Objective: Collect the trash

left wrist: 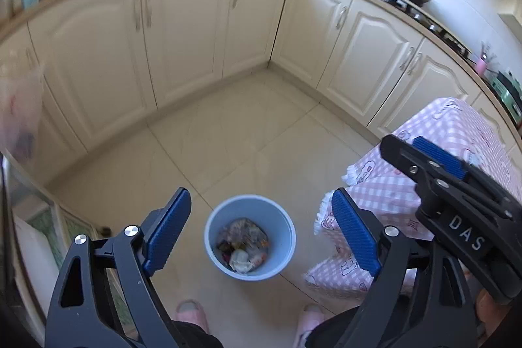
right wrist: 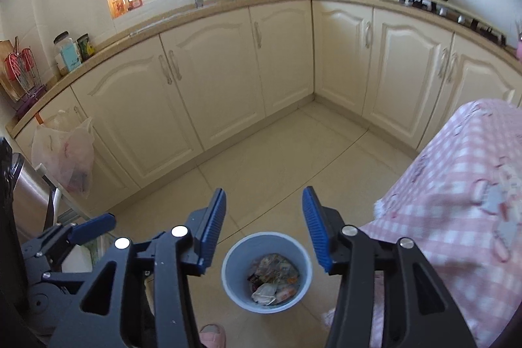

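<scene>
On the floor, between cabinets and table (right wrist: 463,185), stands the bin (left wrist: 215,219) with trash (left wrist: 243,245) inside. Left tongs (left wrist: 261,234) hang spread above it, holding nothing. Right tongs (right wrist: 264,225) likewise spread and unladen; the bin (right wrist: 235,256) sits below and between their fingers.

Cream cabinets (right wrist: 212,61) – pink checked tablecloth (right wrist: 456,185) beside them
</scene>
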A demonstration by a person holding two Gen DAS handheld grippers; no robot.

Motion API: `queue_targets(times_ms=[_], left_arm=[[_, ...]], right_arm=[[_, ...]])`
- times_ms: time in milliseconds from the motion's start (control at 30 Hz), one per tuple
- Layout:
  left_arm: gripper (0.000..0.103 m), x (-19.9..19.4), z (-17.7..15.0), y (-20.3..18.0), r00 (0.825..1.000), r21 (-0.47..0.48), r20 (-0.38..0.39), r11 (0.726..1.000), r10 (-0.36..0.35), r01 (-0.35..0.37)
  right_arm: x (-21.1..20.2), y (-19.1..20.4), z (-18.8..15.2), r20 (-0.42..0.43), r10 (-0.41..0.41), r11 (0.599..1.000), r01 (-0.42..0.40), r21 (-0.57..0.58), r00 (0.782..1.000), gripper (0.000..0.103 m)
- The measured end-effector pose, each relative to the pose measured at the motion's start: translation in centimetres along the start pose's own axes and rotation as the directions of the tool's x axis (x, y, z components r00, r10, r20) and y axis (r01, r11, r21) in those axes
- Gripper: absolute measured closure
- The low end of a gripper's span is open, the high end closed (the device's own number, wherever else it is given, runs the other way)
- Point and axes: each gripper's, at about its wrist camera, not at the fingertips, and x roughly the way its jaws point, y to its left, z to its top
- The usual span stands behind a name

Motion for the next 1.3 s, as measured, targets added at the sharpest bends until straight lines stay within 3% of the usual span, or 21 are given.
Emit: queue_targets(times_ms=[200, 500, 867, 1300], left_arm=[[0.010, -5.9, -0.1, -3.2, 0.993, 0.082, 0.115, 0.997, -0.022, 0.013], [0.008, -14.8, -2.7, -8.2, 0.960, 0.204, 0.261, 0.978, -0.097, 0.044], [0.008, -23.8, -7.3, -12.8, 0.890, 0.322, 0.400, 0.942, -0.220, 0.089], [0.007, -31.9, -12.0, -14.6, 0.794, 0.369, 0.539, 0.926, -0.281, 0.078]], right_arm=[[-8.2, -2.3, -0.3, 0.135, -0.093, 0.996, 0.093, 0.008, 0.986, 0.049], [-22.0, -6.0, -3.7, 0.305, -0.262, 0.965, 0.255, 0.064, 0.916, 0.037], [-34.6, -6.9, -10.8, 0.446, -0.383, 0.922, 0.366, 0.127, 0.809, 0.023], [-43.7, -5.1, -16.6, 0.536, -0.417, 0.905, 0.391, 0.170, 0.734, 0.013]])
